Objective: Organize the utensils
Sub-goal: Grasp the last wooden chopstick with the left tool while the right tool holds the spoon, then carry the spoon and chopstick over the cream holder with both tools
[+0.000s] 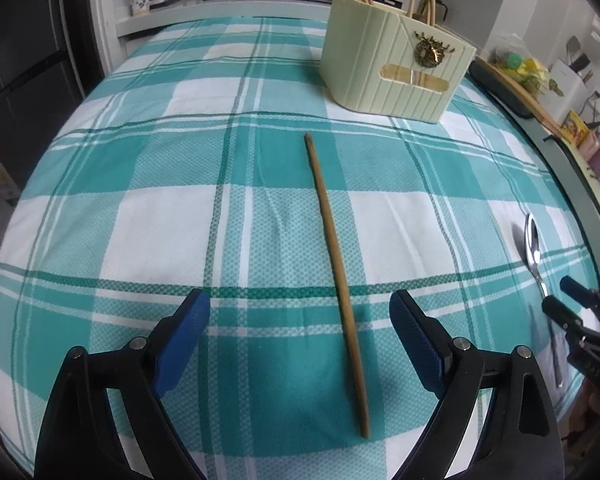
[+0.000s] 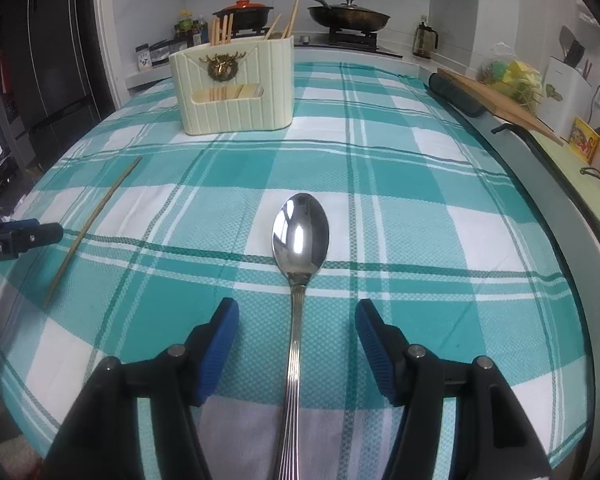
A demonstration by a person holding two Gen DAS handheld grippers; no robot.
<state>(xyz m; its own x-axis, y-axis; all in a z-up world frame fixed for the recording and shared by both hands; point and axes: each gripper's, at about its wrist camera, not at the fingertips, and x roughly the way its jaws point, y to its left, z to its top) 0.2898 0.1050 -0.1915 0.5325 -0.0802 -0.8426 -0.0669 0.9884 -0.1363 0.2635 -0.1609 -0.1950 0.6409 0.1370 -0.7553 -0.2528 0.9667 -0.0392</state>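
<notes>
- The spoon (image 2: 300, 236) handle's end runs off the right wrist view's bottom edge.
- The holder (image 2: 236, 88) hides its chopsticks' (image 2: 222, 30) lower lengths.

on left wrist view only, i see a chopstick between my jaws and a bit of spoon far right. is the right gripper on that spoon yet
Observer: No. The right gripper is open; the spoon lies on the cloth with its handle between the jaws, touching neither pad.
Operator: which way is the spoon facing
Observer: Bowl up and pointing away from the gripper, toward the cream utensil holder.
Operator: anything in the holder besides the chopsticks i see on top
Observer: Its front window shows flat pale wooden pieces lying inside; what they are I cannot tell.
Operator: my left jaws clear of the chopstick
Observer: Yes, the left gripper is open, and the chopstick lies untouched.
</notes>
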